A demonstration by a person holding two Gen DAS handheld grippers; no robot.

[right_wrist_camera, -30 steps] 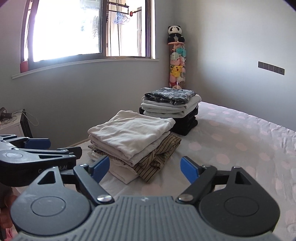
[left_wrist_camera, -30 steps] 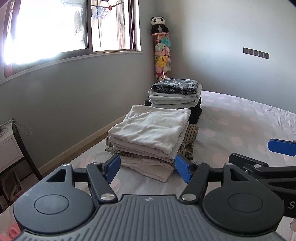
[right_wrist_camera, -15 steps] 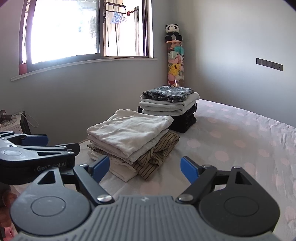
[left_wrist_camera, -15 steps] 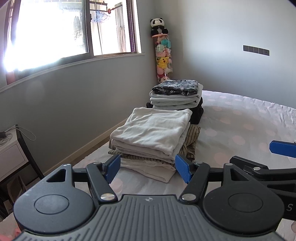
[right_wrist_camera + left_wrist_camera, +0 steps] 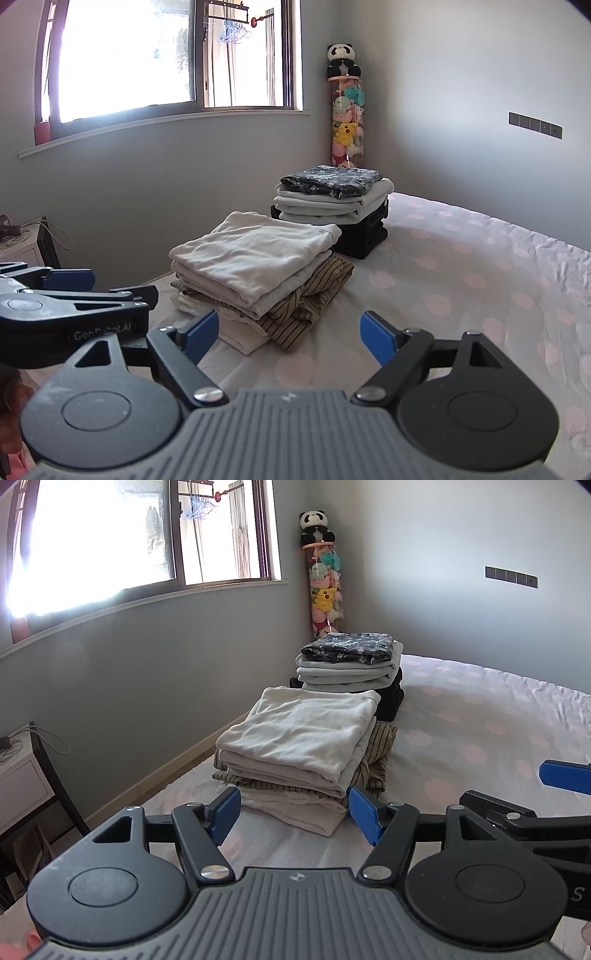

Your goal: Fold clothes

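Both the left gripper (image 5: pixel 293 818) and right gripper (image 5: pixel 286 334) are hovering spread apart, empty, near the folded stack (image 5: pixel 299 749); nudging it risks toppling layers.

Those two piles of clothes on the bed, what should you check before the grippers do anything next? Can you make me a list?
1. Left gripper open and holding nothing: ok.
2. Right gripper open and holding nothing: ok.
3. Near pile, white top layer lying flat: ok; the striped garment underneath bulges out one side: not ok.
4. Far pile, dark patterned piece on top, stacked straight: ok.
5. Bedsheet bare beside the piles, room to work: ok.
6. Another garment waiting to be folded: cannot tell, none in view.
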